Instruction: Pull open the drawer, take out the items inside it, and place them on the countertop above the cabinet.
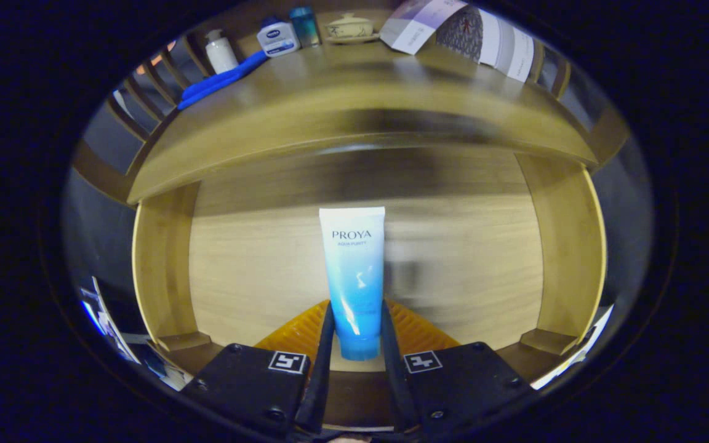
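I have the tube [354, 277] pinched between my gripper [354, 335] fingers, over the open drawer [164, 271].

Both fingers press on the tube's lower end, cap end toward me; it looks lifted off the drawer floor, though blur makes that uncertain. Beyond the tube, the countertop [354, 92] carries a blue cloth [222, 80], a white pump bottle [220, 52], a small white-and-blue bottle [277, 37], a lidded bowl [349, 27] and leaflets [453, 27].
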{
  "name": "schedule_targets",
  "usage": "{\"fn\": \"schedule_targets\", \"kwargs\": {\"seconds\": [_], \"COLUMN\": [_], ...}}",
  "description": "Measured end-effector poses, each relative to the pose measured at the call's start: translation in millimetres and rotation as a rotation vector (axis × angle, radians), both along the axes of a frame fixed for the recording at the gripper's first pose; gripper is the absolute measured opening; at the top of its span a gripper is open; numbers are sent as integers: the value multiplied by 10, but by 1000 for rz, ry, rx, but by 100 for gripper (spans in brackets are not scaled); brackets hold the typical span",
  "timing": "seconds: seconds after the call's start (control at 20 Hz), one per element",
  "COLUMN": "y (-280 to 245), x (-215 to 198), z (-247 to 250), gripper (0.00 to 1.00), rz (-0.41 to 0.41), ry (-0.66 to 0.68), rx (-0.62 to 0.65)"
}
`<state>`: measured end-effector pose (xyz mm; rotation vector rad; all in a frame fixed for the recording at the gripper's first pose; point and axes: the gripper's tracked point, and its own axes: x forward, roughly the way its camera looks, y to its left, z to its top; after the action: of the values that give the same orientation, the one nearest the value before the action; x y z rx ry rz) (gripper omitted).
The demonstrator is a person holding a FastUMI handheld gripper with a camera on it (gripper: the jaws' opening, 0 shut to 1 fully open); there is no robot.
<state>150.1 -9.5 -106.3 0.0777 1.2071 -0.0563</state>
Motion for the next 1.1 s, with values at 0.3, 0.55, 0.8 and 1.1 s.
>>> {"fn": "schedule_targets", "kwargs": {"seconds": [0.3, 0.55, 0.8, 1.1], "y": [72, 131, 150, 121], "x": [-114, 171, 685, 1230], "z": [617, 1004, 1086, 951], "gripper": [44, 44, 44, 44], "rz": [11, -8, -22, -29], "ry": [-102, -165, -178, -173], "rx": [-4, -9, -20, -42]}}
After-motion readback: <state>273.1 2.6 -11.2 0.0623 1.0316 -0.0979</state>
